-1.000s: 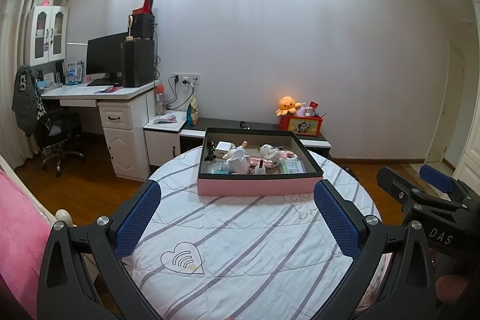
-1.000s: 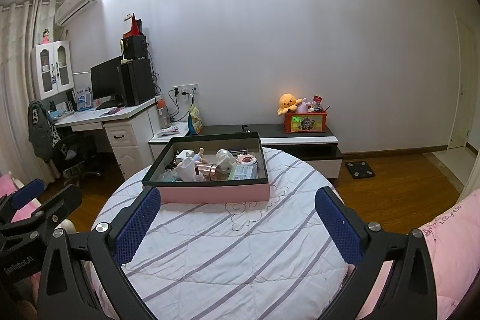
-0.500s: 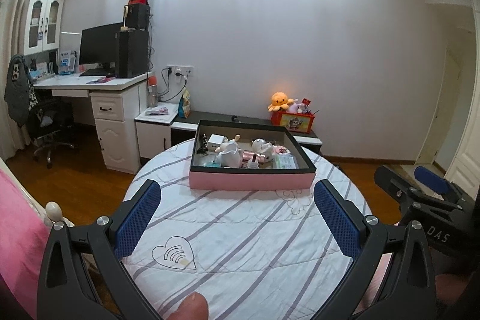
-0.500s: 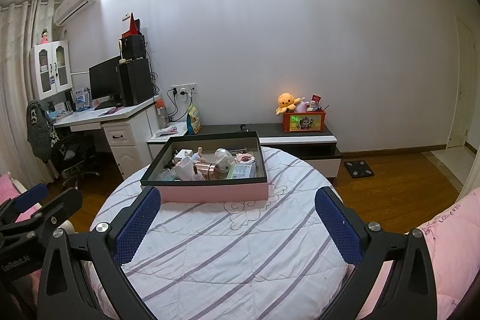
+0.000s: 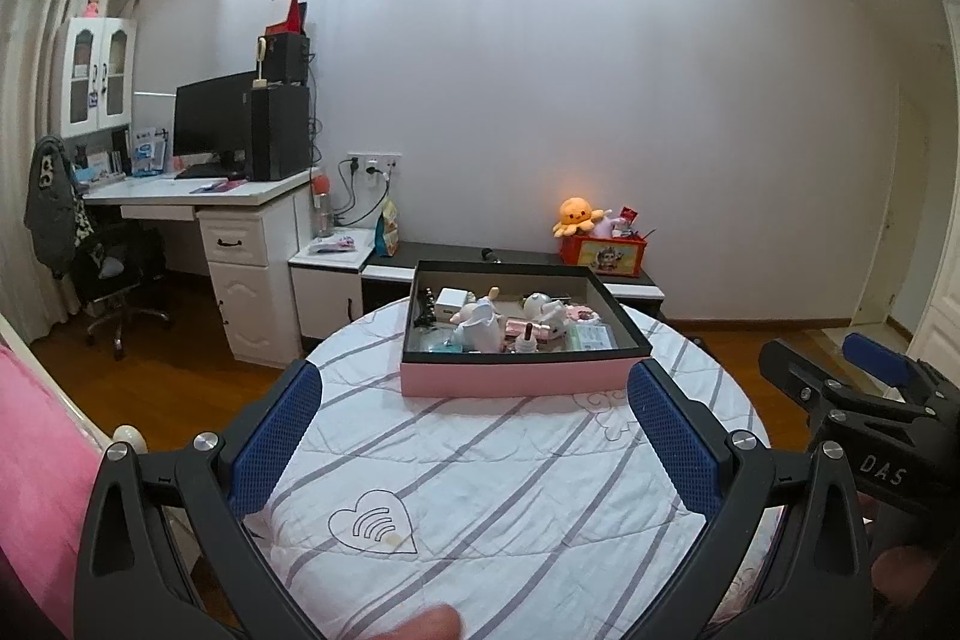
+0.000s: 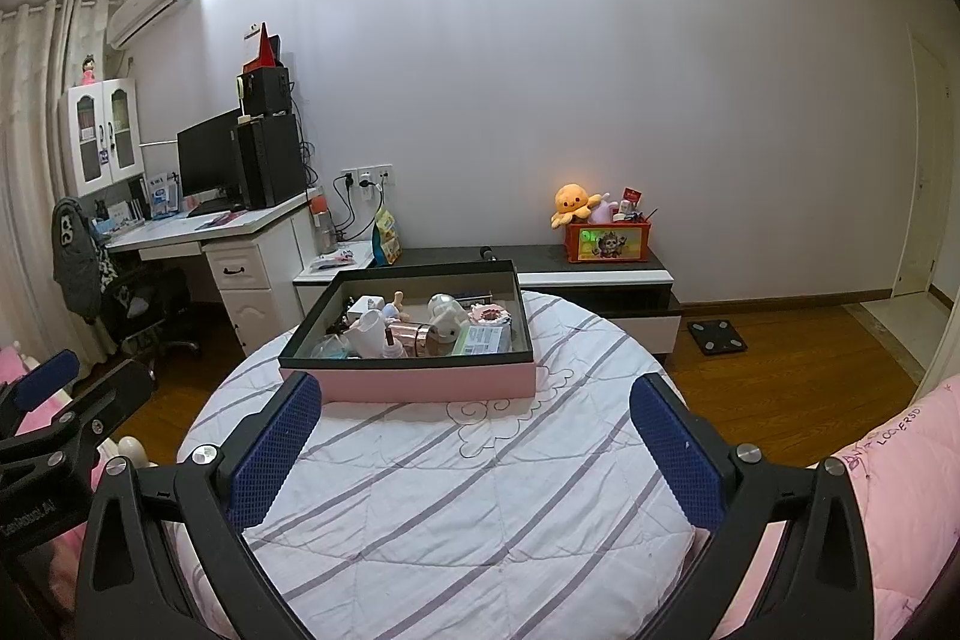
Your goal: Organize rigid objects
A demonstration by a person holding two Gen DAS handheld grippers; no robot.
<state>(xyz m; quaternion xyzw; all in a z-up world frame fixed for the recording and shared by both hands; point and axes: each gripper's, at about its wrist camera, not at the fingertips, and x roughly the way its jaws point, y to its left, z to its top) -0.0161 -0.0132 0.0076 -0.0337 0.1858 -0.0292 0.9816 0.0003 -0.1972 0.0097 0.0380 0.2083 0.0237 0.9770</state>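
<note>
A pink box with a black rim [image 5: 516, 379] [image 6: 420, 381] sits at the far side of a round table under a white striped cloth [image 5: 480, 466] [image 6: 480, 490]. Inside lie several small items: a white mug [image 5: 483, 331] [image 6: 369, 331], a white charger block [image 5: 451, 303], a rose-gold tube [image 6: 414, 334], a green packet [image 5: 591, 337] [image 6: 480, 340]. My left gripper [image 5: 474, 382] and right gripper [image 6: 474, 391] hover open over the near part of the table, short of the box, with nothing between their fingers.
A white desk with a monitor [image 5: 210, 118] and an office chair [image 5: 114, 280] stand at the left. A low dark cabinet [image 6: 600, 274] carries an orange toy crate [image 6: 606, 241]. A scale [image 6: 717, 337] lies on the wood floor. Pink bedding [image 6: 900, 490] borders the table.
The left gripper's view swung left and back right; the box is now nearer centre. A fingertip has come in at its bottom edge. The right gripper barely moved.
</note>
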